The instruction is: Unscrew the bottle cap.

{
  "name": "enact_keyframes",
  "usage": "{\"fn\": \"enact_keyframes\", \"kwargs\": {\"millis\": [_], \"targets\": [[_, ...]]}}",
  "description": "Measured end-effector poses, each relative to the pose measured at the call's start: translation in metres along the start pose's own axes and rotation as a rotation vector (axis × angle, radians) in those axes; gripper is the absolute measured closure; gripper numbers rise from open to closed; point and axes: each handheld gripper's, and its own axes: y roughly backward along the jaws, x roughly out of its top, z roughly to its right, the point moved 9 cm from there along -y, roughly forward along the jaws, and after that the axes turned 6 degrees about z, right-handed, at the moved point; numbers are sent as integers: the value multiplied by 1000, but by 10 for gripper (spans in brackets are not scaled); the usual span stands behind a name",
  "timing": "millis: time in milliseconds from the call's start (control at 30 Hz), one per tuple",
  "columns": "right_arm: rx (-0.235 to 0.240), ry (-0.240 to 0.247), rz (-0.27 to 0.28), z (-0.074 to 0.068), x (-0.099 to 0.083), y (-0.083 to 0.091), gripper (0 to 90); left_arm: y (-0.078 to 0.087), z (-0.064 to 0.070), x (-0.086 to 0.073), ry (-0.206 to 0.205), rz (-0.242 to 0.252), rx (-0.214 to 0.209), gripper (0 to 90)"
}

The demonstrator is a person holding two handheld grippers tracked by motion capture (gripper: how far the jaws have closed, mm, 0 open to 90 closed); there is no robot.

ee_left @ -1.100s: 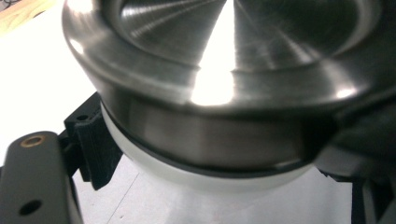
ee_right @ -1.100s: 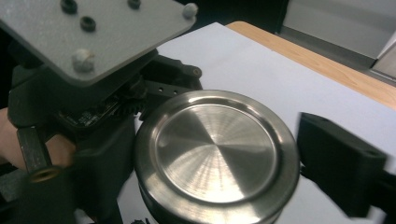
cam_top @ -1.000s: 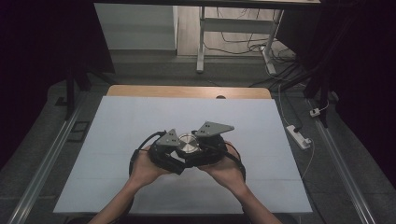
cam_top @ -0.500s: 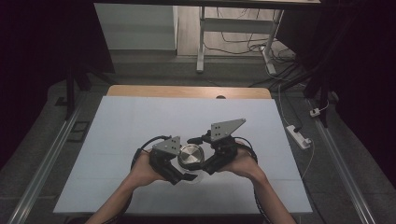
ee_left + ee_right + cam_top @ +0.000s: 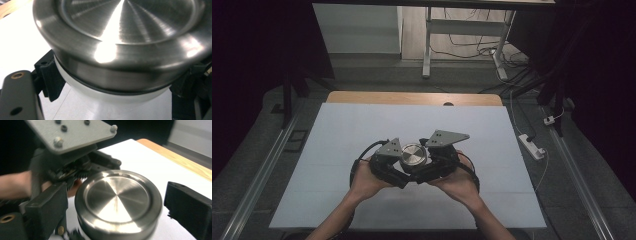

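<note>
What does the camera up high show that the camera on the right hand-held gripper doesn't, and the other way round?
The high view takes in the whole white table, both forearms, and the floor with cables beyond. The right gripper view, from close up, shows its own black jaws standing apart on either side of the metal lid, not touching it. Both show the round metal lid and the left hand-held gripper beside it.

A table (image 5: 362, 120) covered by a pale sheet, with a strip of bare wood showing along its far edge. Near the middle of the near half a round container with a brushed steel lid (image 5: 413, 156) stands on the sheet, a white body visible beneath the lid.
</note>
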Motion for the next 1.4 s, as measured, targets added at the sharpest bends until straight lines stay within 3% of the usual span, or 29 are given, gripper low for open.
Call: {"fn": "enact_keyframes", "kwargs": {"millis": [67, 100, 133, 300, 333, 400, 433, 467, 533, 600, 667, 700, 733, 800, 867, 900, 933, 967, 1000, 1033, 1100, 1200, 1300, 1333, 1400], "targets": [[-50, 13, 1, -1, -1, -3, 121, 0, 0, 0, -12, -11, 4, 157], [-50, 13, 1, -1, -1, -3, 121, 0, 0, 0, -12, -11, 4, 157], [-89, 53, 11, -1, -1, -4, 186, -1, 1, 0, -14, -13, 4, 157], [-51, 68, 13, -2, -1, -1, 191, 1, 4, 0, -28, -14, -41, 157], [21, 75, 14, -4, -1, 0, 191, 3, 7, 0, -40, -11, -83, 157], [113, 69, 24, -4, 0, 3, 192, 5, 11, 0, -61, -11, -129, 157], [166, 69, 27, -5, 0, 5, 192, 5, 11, 0, -61, -11, -129, 157], [223, 78, 31, -6, -1, 8, 192, 6, 16, 1, -80, -6, -180, 157], [331, 100, 52, -9, -2, 12, 191, 6, 23, 0, -105, -8, -239, 157], [448, 110, 76, -11, -5, 17, 191, 6, 26, -1, -117, -13, -260, 157], [510, 91, 80, -11, -10, 20, 188, 1, 30, -2, -127, -25, -269, 157], [510, 91, 80, -11, -10, 20, 188, 1, 30, -2, -127, -25, -269, 157], [514, 65, 57, -9, -12, 19, 142, -1, 28, -1, -119, -23, -243, 157], [447, 44, 37, -3, -10, 18, 48, 0, 23, -1, -97, -16, -199, 157], [354, 33, 32, 4, -5, 19, 27, 1, 15, 0, -62, -7, -140, 157], [307, 29, 35, 6, -2, 21, 30, 1, 15, 0, -62, -7, -140, 157], [253, 24, 36, 8, 1, 21, 33, 2, 11, 1, -40, 0, -113, 157], [253, 24, 36, 8, 1, 21, 33, 2, 7, 0, -31, 0, -84, 157], [163, 23, 39, 9, 5, 20, 59, 3, 4, 0, -16, 3, -60, 157], [121, 15, 32, 10, 5, 18, 60, 2, -1, 0, 4, 2, -17, 157], [61, 20, 35, 7, 4, 14, 80, 2, -2, -1, 11, 0, -3, 157], [-5, 20, 35, 3, 1, 4, 93, -1, -2, -1, 8, -16, 32, 157], [-33, 40, 33, 1, -1, -1, 141, -1, -1, -1, -2, -23, 36, 157], [-69, 72, 31, 1, -2, -1, 192, -1, 0, -2, -9, -27, 22, 157], [-46, 79, 29, 0, -1, 0, 194, 1, 1, -1, -23, -21, -4, 157]]}}
